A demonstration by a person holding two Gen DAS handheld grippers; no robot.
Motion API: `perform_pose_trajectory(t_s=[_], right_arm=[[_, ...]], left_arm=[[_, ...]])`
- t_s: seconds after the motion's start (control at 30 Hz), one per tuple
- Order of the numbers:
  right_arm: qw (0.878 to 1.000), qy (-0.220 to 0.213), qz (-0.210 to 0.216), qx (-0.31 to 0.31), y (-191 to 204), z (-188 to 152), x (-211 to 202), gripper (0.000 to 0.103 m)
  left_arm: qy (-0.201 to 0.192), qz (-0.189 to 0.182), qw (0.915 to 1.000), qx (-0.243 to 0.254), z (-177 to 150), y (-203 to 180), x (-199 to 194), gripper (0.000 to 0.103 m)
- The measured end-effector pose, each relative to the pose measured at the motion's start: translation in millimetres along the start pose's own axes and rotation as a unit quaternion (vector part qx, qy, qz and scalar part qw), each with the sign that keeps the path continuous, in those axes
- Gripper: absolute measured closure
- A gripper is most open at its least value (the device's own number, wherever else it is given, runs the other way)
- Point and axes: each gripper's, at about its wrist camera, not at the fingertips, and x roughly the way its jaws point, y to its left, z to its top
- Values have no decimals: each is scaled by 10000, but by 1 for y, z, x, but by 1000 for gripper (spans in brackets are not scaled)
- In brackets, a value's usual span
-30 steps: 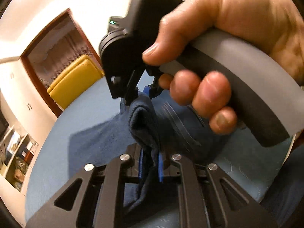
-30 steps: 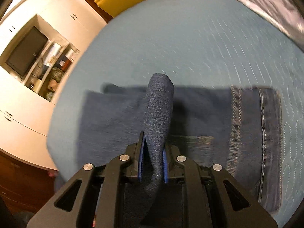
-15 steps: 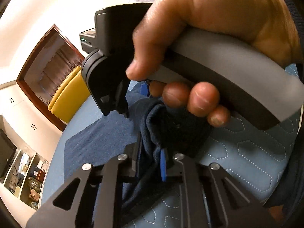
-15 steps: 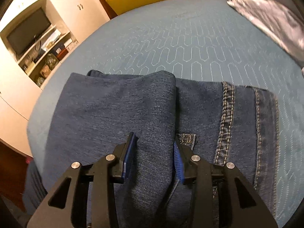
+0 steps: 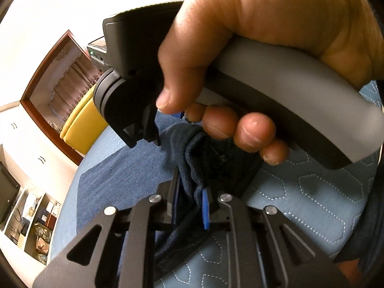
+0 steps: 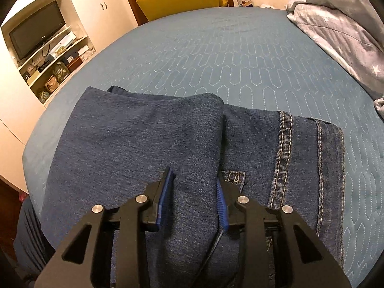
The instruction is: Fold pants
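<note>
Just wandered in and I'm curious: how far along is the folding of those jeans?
Well along, it seems. The dark blue denim jeans lie on the quilted blue bedspread with one layer folded over the waistband end. The right gripper has its blue pads spread, the fold lying loose between them. The left gripper clamps a bunched denim edge. Left: letting that go, perhaps one more fold.
</note>
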Motion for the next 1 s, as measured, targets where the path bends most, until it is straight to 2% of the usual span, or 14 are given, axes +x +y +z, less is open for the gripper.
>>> perform_pose_trajectory(t_s=[0.2,0.33,0.53,0.7,0.83,1.0], right_arm=[[10000,-19,53,-12,0,1,-2,79],[9996,-182,226,6,-7,8,-17,86],[9985,-447,244,213,-46,18,-50,88],[9979,-507,159,368,-83,12,-61,89],[9963,-512,265,641,-113,1,-61,89],[9974,-407,93,585,-118,-8,-51,89]], left_arm=[[-66,56,9999,61,-2,-2,-5,90],[-261,224,9993,125,6,-2,-15,91],[-637,198,9972,343,34,-19,-19,91],[-816,32,9938,755,53,-49,-16,91],[-835,-76,9917,975,59,-70,-11,91],[-676,-156,9889,1311,50,-87,-1,91]])
